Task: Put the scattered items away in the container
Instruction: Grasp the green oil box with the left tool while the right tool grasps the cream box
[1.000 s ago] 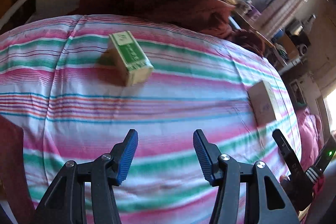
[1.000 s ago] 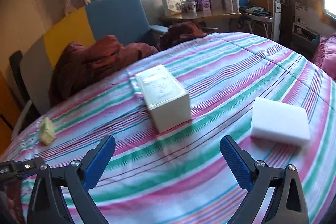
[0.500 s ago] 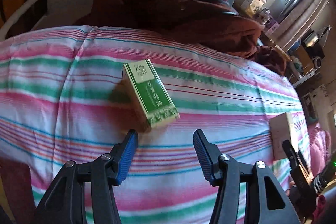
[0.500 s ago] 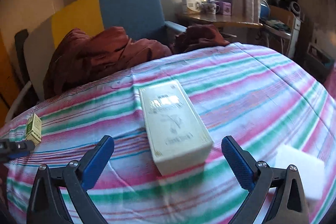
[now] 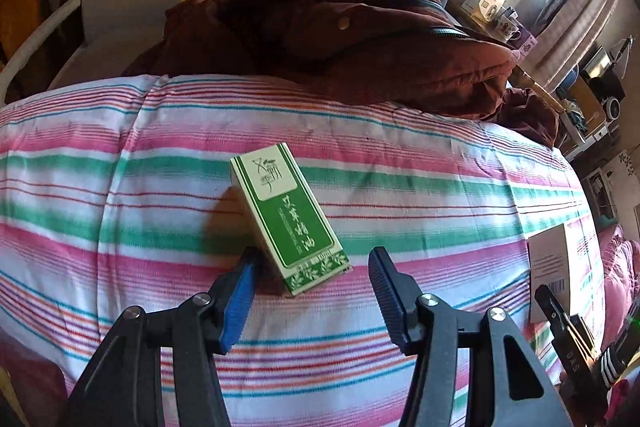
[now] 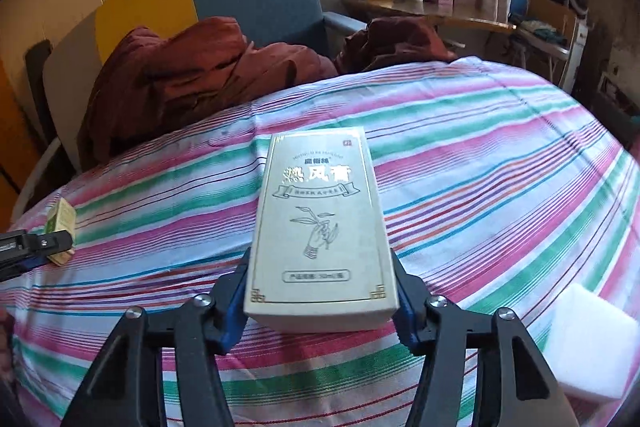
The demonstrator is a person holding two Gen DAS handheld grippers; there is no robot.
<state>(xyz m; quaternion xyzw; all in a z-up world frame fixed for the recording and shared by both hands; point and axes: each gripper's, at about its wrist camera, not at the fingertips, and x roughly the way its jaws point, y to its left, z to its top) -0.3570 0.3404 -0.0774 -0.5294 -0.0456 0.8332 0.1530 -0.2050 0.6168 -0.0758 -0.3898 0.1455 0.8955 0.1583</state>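
Barely begun, judging by the spread: no container anywhere in either view, and all three loose items lying out on the striped pink, green and white bed quilt (image 6: pixel 500 187). Left tongs (image 5: pixel 312 291) spread wide over the small green-and-white cardboard carton (image 5: pixel 288 219), near end of the carton just inside the gap, left pad touching or almost touching its lower side, right pad well clear; not yet gripped. Right tongs (image 6: pixel 320 291) drawn in around the near end of the larger pale cream rectangular box with gold print (image 6: pixel 320 227), both blue pads apparently against its sides, so probably pinching it, though lifting off the quilt not evident. Flat white foam block (image 6: pixel 592 355) untouched near the right edge of the bed, just beside the right tongs.

Green carton lying flat near the left edge of the bed, long axis slanting from the tongs away and to the left, leafy end nearest. Cream box lying flat mid-bed, long axis running almost straight away from the tongs toward the rumpled dark red jacket (image 6: pixel 200 79) at the far edge, printed face up. Left to do: grip, carry and drop all three.
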